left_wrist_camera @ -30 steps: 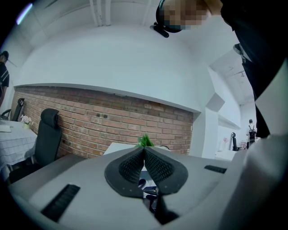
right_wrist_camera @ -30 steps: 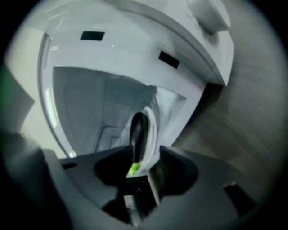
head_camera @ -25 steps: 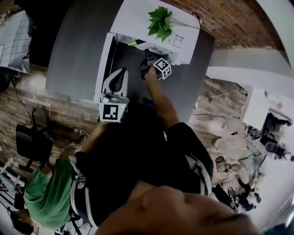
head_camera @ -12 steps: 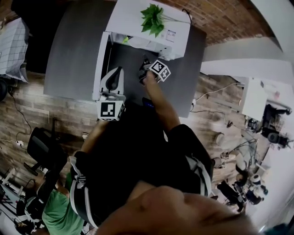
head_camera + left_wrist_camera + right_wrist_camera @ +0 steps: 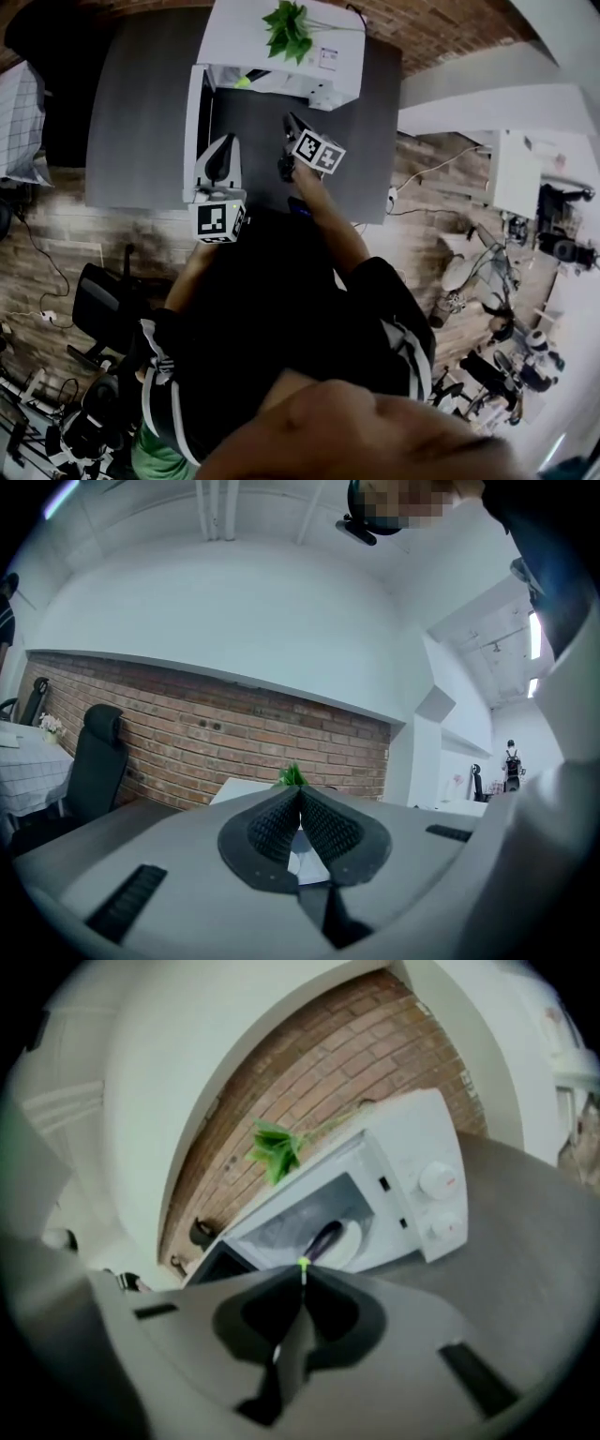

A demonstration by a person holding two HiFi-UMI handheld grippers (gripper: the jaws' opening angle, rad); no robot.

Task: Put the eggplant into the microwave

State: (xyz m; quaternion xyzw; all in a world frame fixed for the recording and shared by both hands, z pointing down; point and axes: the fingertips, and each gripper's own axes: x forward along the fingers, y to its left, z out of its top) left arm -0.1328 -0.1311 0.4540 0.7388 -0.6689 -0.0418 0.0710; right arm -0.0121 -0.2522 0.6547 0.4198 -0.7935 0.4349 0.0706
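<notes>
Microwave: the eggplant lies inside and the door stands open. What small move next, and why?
Probably nudge the door toward closing with the left gripper, which sits close beside it with fingers together. The eggplant already rests on the plate inside the microwave, and the right gripper is shut, empty and outside the cavity.

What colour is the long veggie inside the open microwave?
Dark purple. The long eggplant shows best in the right gripper view, inside the white microwave.
</notes>
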